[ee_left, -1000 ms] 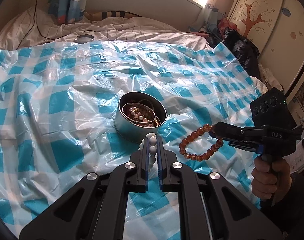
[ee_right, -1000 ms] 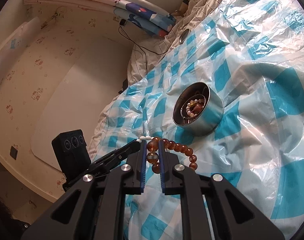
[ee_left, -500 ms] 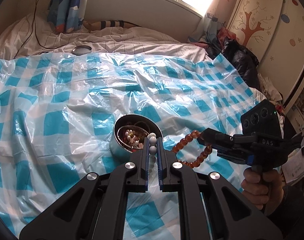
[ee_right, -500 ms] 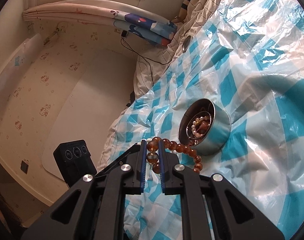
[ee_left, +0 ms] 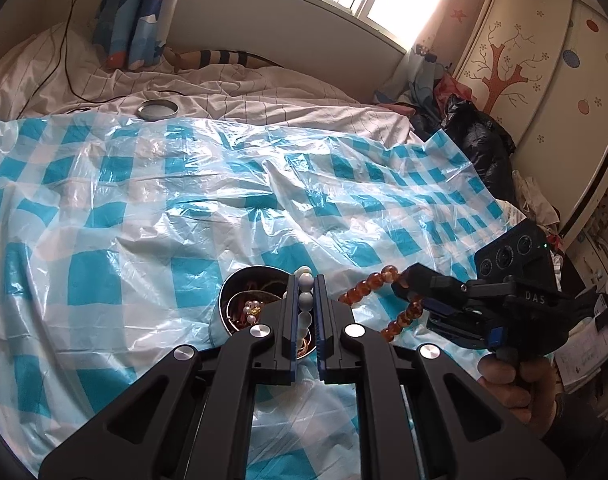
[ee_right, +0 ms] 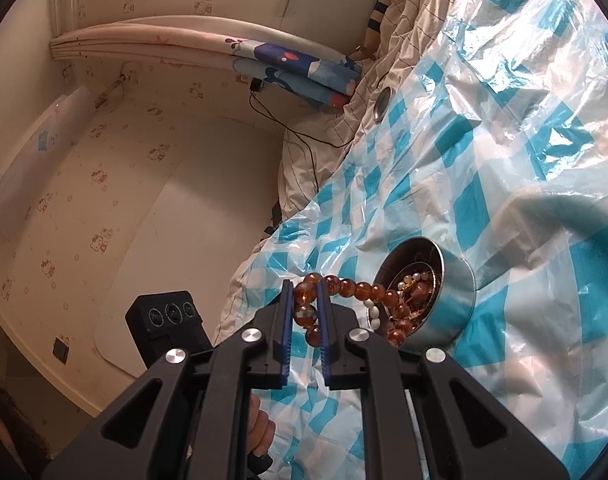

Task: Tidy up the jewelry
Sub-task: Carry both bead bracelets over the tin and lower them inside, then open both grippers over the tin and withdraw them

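Observation:
A round metal tin (ee_left: 228, 288) (ee_right: 457, 294) holding several pieces of jewelry sits on the blue-and-white checked plastic sheet (ee_left: 184, 200). My left gripper (ee_left: 305, 280) is shut on a white bead bracelet (ee_left: 305, 300) and holds it just over the tin's right side. My right gripper (ee_right: 305, 286) is shut on an amber bead bracelet (ee_right: 359, 290), which hangs in the air beside the tin. In the left wrist view the amber bracelet (ee_left: 367, 284) and the right gripper (ee_left: 399, 282) are to the right of the tin.
The tin's lid (ee_left: 158, 109) lies at the far edge of the sheet on the striped bedding. A black cable (ee_left: 68, 60) runs over the bedding at the back left. A wardrobe (ee_left: 543, 60) and black bags (ee_left: 479, 140) stand to the right.
Both grippers have risen and drawn back, still shut on their bracelets. The tin now appears lower and closer under the left gripper. The amber bracelet has moved nearer the tin.

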`<action>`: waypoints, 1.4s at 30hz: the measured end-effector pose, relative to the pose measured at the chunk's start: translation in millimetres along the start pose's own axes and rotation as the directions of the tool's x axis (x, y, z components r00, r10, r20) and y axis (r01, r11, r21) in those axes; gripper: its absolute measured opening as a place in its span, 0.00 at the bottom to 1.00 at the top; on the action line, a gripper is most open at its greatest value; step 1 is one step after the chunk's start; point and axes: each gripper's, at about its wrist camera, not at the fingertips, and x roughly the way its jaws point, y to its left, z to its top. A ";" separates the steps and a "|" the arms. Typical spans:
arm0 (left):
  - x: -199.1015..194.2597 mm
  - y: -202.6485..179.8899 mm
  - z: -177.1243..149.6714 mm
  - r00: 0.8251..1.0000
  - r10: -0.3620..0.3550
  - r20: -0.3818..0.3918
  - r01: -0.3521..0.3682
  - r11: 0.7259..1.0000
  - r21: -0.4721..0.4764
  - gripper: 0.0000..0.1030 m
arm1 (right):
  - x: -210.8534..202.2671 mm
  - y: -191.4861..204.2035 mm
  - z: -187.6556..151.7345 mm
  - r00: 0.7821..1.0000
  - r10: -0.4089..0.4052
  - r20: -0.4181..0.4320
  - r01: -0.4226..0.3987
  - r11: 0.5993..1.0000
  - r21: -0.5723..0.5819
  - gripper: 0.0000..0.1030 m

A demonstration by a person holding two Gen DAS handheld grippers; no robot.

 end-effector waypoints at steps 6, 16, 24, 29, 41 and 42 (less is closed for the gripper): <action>11.6 -2.1 6.7 1.000 -0.008 0.010 0.008 1.000 -0.027 0.06 | -5.3 -8.9 0.6 1.000 0.009 0.012 -0.010 0.999 0.040 0.12; 36.3 0.2 1.5 1.000 -0.003 -0.015 0.002 0.998 -0.064 0.06 | -8.4 -16.0 2.2 0.999 0.021 0.026 -0.023 0.997 0.080 0.12; 50.4 4.6 -5.4 0.996 0.061 -0.066 -0.065 0.996 -0.060 0.07 | -7.4 -17.8 3.5 0.999 0.021 0.026 -0.024 0.996 0.087 0.12; 66.0 24.7 -15.2 0.970 0.180 -0.160 -0.198 0.975 -0.101 0.07 | 0.1 -16.7 5.6 1.000 0.014 0.015 -0.015 0.997 0.081 0.12; 33.4 42.1 -7.6 0.975 0.192 -0.109 -0.209 0.962 -0.173 0.35 | 28.0 -9.4 9.9 0.999 -0.024 -0.027 0.025 0.999 0.025 0.12; 30.9 42.8 -6.9 0.976 0.192 -0.106 -0.209 0.962 -0.178 0.36 | 29.3 -10.7 10.3 0.999 -0.029 -0.028 0.030 0.999 0.027 0.12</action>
